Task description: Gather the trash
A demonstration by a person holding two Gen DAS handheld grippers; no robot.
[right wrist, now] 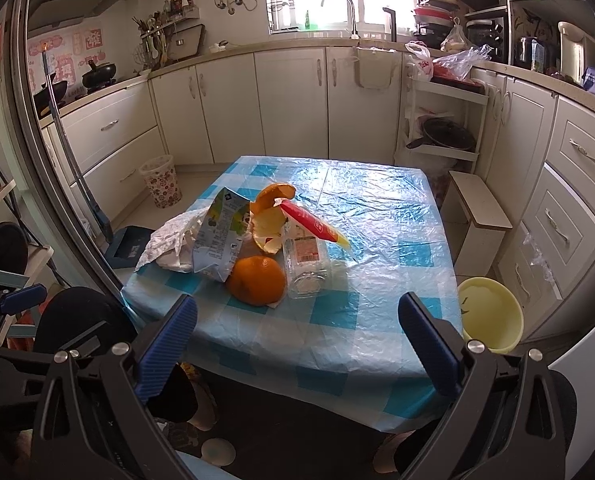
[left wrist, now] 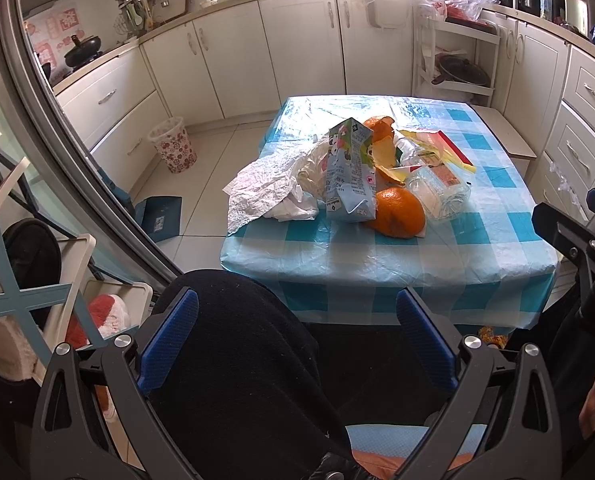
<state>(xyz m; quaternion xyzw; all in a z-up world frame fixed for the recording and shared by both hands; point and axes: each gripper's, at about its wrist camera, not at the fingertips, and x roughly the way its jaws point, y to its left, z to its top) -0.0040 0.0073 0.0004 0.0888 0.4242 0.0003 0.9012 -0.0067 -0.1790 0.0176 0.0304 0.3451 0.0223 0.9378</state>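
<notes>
1. Kitchen with cream cabinets on three sides; a low counter point(right wrist: 377, 240) under a blue-and-white checked plastic cover stands mid-floor.
2. The trash lies heaped on the counter's near-left part: a crumpled white tissue point(left wrist: 265, 192), an upright, dented drink carton point(left wrist: 351, 172), orange peel point(left wrist: 397, 212) in several pieces, a clear plastic jar point(left wrist: 437, 192) on its side, and a red-and-yellow wrapper point(right wrist: 317, 224) lying across the jar.
3. The carton hides part of the tissue and peel; its print is too small to read. The jar looks empty, but glare makes this uncertain.
4. A patterned waste bin point(left wrist: 173, 144) with a clear liner stands on the floor to the left, well apart from the counter; its contents cannot be seen. A yellow basin point(right wrist: 493, 316) on the floor at the counter's right corner appears empty.
5. Left gripper point(left wrist: 297, 344): released, fingers wide apart, holding nothing, above a dark-clothed knee.
6. Right gripper point(right wrist: 297, 344): released, empty, short of the counter's near edge.
</notes>
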